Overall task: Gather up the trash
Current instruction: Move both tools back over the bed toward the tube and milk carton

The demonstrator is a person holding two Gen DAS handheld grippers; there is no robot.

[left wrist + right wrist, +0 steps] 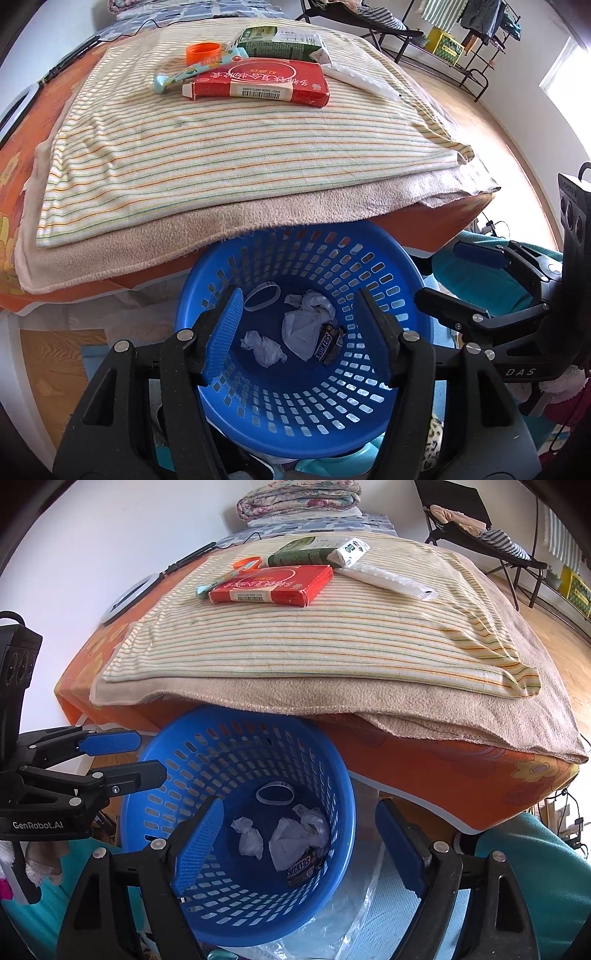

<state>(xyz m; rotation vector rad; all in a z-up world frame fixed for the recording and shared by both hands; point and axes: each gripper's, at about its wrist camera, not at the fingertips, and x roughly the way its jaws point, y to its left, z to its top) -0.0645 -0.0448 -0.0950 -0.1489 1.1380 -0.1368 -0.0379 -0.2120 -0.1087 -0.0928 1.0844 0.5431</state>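
- While both claws hang over the blue basket (295,413), each stands open with nothing between its pads: the left claw (301,332) frames the basket's floor, and the right claw (299,853) has one pad inside the rim and the other outside it.
- The basket sits on the floor, tucked against the edge of the bed (424,771), partly under the overhanging beige towel (295,698).
- On the basket's floor lie a small crumpled tissue (263,347), a larger crumpled white paper (304,325), a Snickers wrapper (328,347) touching that paper, and a white ring (262,297) farther back.
- On the striped cloth (221,155) atop the bed, well apart from the basket, lie a red box (264,83), a green carton (284,42), an orange cap (202,52), a pale blue tube (181,75) and a white wrapped strip (364,83), clustered together.
- In each wrist view, the other claw shows at the side, also open.
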